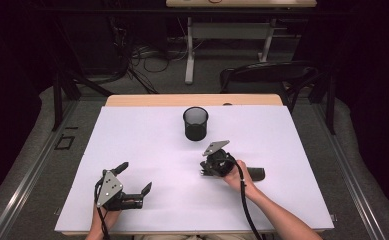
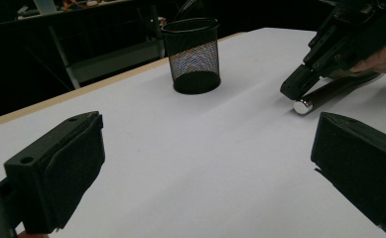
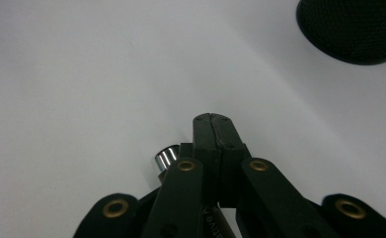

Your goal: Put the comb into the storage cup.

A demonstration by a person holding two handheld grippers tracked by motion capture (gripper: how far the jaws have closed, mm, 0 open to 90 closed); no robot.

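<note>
On the white table top the right gripper has its two jaws clenched flat against each other, pad to pad, with nothing between them; in the right gripper view the seam between the fingers is closed all the way to the tips. A dark cylinder with a shiny metal end lies on the table just beside and below those closed fingers, its silver cap peeking out to the left of them in that view, its body running back under the gripper. From the left gripper view the same cylinder rests flat on the surface, its metal end just under the tips of the right gripper, close enough that I cannot tell whether they touch it. In the high view the cylinder's far end sticks out past the right hand, on the side away from the fingertips. The left gripper is released: its jaws stand wide apart with only bare table between them, and its fingers hold nothing. The cylinder lies well ahead of these open fingers, off to their right. A black mesh cup stands upright farther out on the table, beyond the tips of both grippers and apart from each; its rim edges into the upper right corner of the right gripper view.
</note>
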